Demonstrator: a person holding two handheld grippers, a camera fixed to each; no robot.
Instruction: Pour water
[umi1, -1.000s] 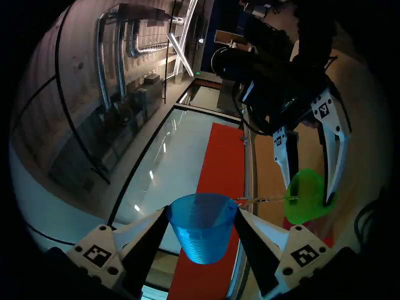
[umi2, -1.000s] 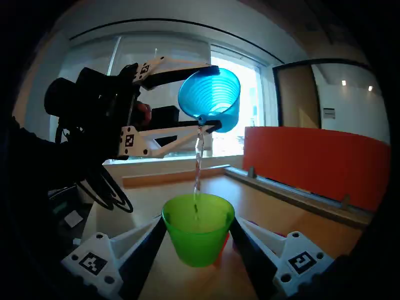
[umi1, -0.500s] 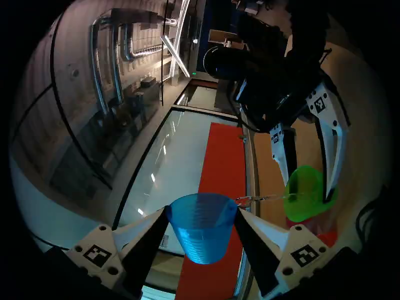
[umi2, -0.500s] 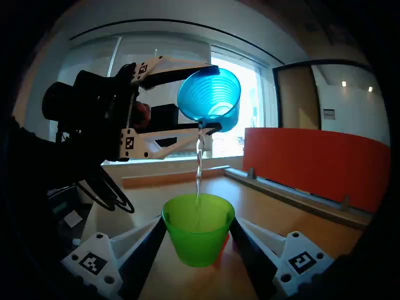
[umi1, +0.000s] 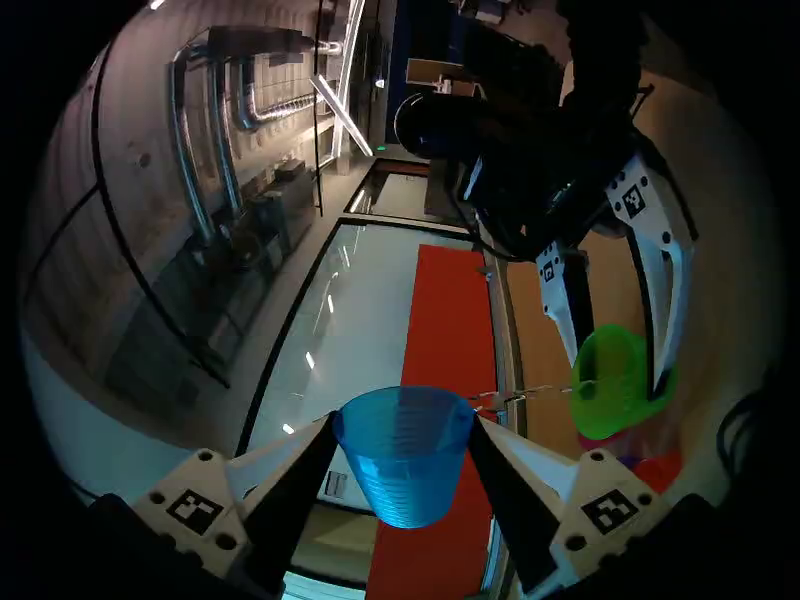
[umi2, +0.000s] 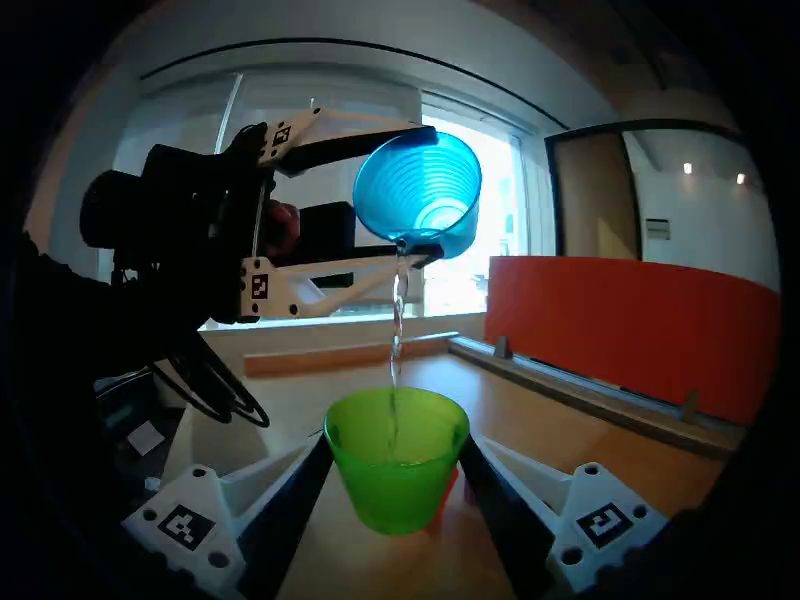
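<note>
The pouring step is under way. The left gripper (umi1: 402, 430) is clamping the blue cup (umi1: 403, 470) and holding it tilted high. A thin water stream (umi2: 396, 330) is falling into the green cup (umi2: 396, 480), which the right gripper (umi2: 396, 445) is squeezing upright near the wooden table (umi2: 560, 430). Next, I think, the blue cup is needing more tilt, with the stream centred.
</note>
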